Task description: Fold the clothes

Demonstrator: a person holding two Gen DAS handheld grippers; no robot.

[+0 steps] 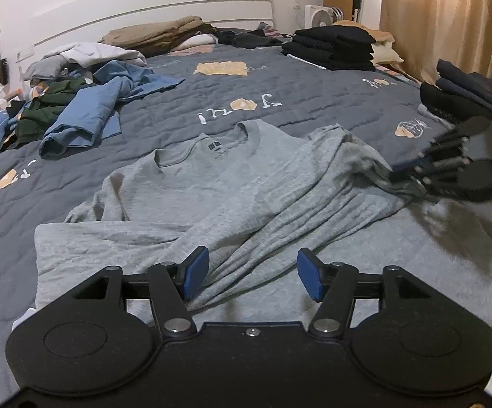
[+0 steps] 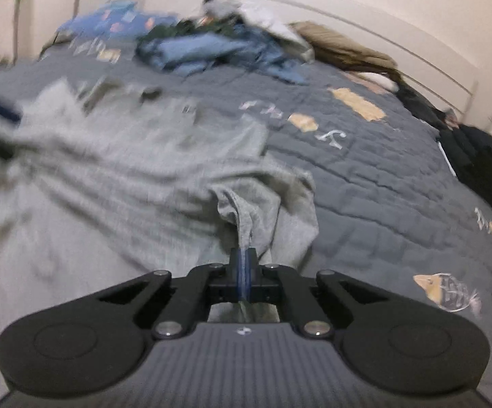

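Note:
A grey long-sleeved shirt (image 1: 212,183) lies spread on the bed, collar toward the headboard, with folds running across its lower half. My left gripper (image 1: 252,277) hovers over the shirt's near part, blue pads apart, a ridge of cloth lying between them untouched. My right gripper (image 2: 244,265) is shut on a bunched edge of the grey shirt (image 2: 242,217). In the left wrist view the right gripper (image 1: 412,176) pinches the shirt's right side, held by a gloved hand (image 1: 463,98). The right wrist view is blurred.
The bed has a dark grey quilt (image 1: 280,98). A heap of unfolded blue, green and white clothes (image 1: 83,102) lies at the left. A stack of folded black clothes (image 1: 334,47) sits at the far right, tan clothes (image 1: 157,34) by the headboard. A curtain (image 1: 450,17) hangs right.

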